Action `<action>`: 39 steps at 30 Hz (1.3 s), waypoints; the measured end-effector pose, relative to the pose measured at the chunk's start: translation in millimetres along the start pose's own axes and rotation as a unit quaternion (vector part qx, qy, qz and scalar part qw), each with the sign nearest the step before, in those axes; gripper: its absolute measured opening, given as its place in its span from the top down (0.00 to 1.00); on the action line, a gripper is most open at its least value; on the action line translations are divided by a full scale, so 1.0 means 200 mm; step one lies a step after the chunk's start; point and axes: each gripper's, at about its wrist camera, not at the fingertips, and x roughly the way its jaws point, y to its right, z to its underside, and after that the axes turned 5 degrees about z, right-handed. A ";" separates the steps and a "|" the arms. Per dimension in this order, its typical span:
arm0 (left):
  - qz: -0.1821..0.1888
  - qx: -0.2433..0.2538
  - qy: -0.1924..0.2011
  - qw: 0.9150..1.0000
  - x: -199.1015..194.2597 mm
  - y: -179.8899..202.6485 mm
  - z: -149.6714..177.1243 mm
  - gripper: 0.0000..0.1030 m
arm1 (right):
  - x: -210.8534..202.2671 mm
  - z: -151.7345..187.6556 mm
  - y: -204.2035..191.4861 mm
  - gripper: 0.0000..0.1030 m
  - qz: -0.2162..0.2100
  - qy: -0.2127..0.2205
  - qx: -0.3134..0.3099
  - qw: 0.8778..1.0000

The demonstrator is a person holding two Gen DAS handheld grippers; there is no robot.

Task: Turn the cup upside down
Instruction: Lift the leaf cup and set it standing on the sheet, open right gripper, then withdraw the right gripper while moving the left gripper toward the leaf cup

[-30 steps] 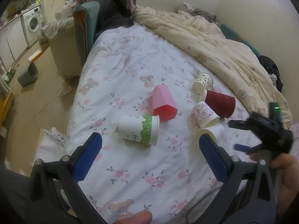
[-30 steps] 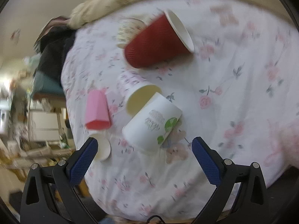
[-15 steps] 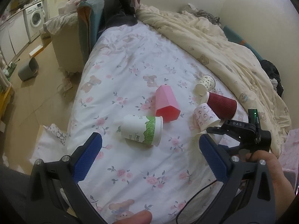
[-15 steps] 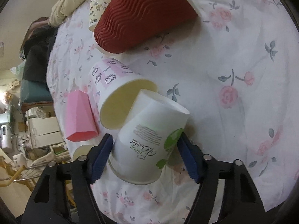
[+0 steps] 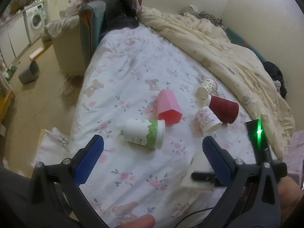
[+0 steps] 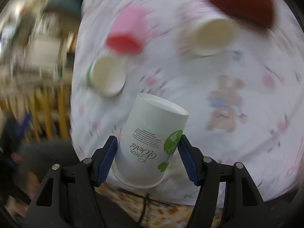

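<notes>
My right gripper (image 6: 148, 152) is shut on a white paper cup with a green globe print (image 6: 152, 142), held above the bed with its closed base pointing away from the camera. In the left wrist view the same cup (image 5: 197, 172) shows blurred at lower right beside the right gripper (image 5: 258, 148). My left gripper (image 5: 152, 157) is open and empty above the floral bedsheet (image 5: 133, 66). A white cup with a green band (image 5: 144, 134) lies on its side just beyond it.
A pink cup (image 5: 168, 107), a cup with pink print (image 5: 207, 120), a red ribbed cup (image 5: 224, 108) and a small patterned cup (image 5: 207, 87) lie on their sides on the sheet. A cream duvet (image 5: 218, 43) covers the bed's right side. The bed's left edge drops to the floor.
My right gripper closed on the white globe-print cup, lifted it off the sheet and swung it toward the near edge. The right wrist view is now motion-blurred. The left gripper stayed open.
</notes>
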 end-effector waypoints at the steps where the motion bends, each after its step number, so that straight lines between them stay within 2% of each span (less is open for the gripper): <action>1: 0.000 0.001 0.000 1.000 0.00 0.00 0.00 0.01 | 0.03 -0.01 -0.03 0.34 0.009 -0.014 -0.019 1.000; 5: -0.004 -0.006 0.001 1.000 -0.01 -0.04 -0.01 0.01 | 0.13 -0.07 -0.11 0.34 0.070 -0.041 -0.076 0.994; 8: -0.004 -0.017 0.001 1.000 -0.02 -0.07 -0.01 0.01 | 0.18 -0.09 -0.09 0.33 0.059 -0.056 -0.066 0.994; 12: 0.001 -0.023 0.001 1.000 -0.03 -0.08 -0.01 0.01 | 0.20 -0.08 -0.07 0.31 0.053 -0.055 -0.061 0.995; 14: 0.002 -0.020 -0.001 1.000 -0.02 -0.07 -0.01 0.01 | 0.19 -0.07 -0.07 0.26 0.057 -0.052 -0.062 0.995; 16: -0.004 -0.013 0.001 1.000 -0.02 -0.05 -0.01 0.01 | 0.19 -0.07 -0.09 0.05 0.057 -0.047 -0.060 0.995; 17: -0.008 -0.010 0.004 1.000 -0.02 -0.04 -0.01 0.01 | 0.18 -0.07 -0.09 0.01 0.048 -0.042 -0.057 0.996; 19: -0.008 -0.006 0.007 1.000 -0.02 -0.03 -0.01 0.01 | 0.17 -0.06 -0.08 0.00 0.037 -0.031 -0.050 0.998; 25: -0.014 0.000 0.004 1.000 0.00 -0.02 0.00 0.01 | 0.01 -0.01 -0.06 0.00 0.045 0.029 -0.052 0.997; 28: -0.019 0.003 0.005 1.000 0.01 -0.01 0.00 0.01 | -0.12 0.04 -0.05 0.00 0.065 0.078 -0.046 0.994; 31: -0.021 0.004 0.004 1.000 0.02 0.00 0.00 0.01 | -0.24 0.11 -0.02 0.00 0.038 0.120 -0.022 0.992; 33: -0.019 0.006 0.001 1.000 0.02 0.00 0.00 0.01 | -0.30 0.15 0.00 0.00 0.038 0.142 -0.013 0.989; 39: -0.026 0.017 -0.013 0.999 0.08 0.04 0.02 0.01 | -0.47 0.31 0.05 0.00 0.061 0.247 0.000 0.967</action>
